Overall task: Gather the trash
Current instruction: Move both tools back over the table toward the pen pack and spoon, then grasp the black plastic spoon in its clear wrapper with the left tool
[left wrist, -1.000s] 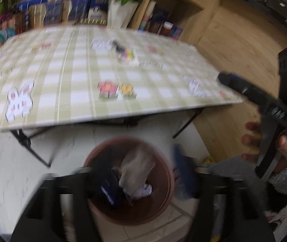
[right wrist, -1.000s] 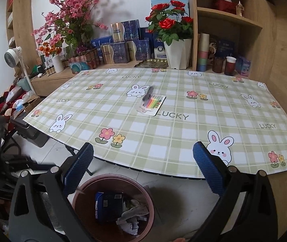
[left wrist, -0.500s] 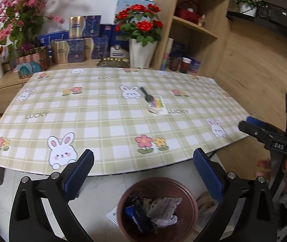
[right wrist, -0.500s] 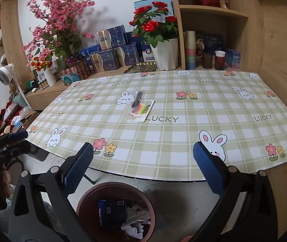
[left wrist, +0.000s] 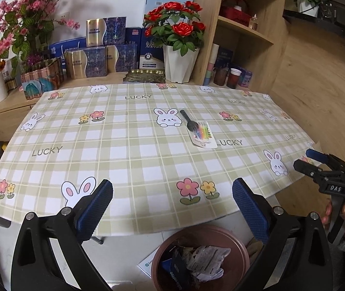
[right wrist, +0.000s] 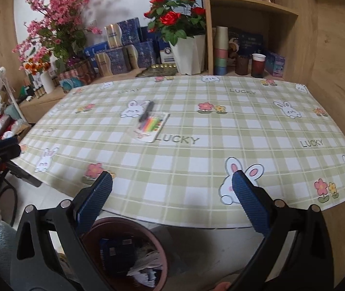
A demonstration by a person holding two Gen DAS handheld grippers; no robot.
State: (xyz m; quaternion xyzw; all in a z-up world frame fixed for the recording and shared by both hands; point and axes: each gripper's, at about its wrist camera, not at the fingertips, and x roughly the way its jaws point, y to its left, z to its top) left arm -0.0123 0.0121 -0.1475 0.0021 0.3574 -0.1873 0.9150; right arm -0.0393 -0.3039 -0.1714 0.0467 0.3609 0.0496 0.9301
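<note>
Left tool (left wrist: 172,203) has just opened wide and lifted away from the bin (left wrist: 200,257), nothing between its jaws, so that scrap's in. Right tool (right wrist: 172,201) gapes empty too. Still on the bench (left wrist: 133,160): candle packet (left wrist: 202,135) and black fork (left wrist: 188,120).

Both wrist views look downward across the table (left wrist: 128,145); both share the bin (right wrist: 124,254).

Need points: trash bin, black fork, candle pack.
trash bin (left wrist: 239,238), left wrist view, right part of rim.
black fork (left wrist: 185,115), left wrist view, handle end.
candle pack (right wrist: 151,125), right wrist view, middle of the card.
</note>
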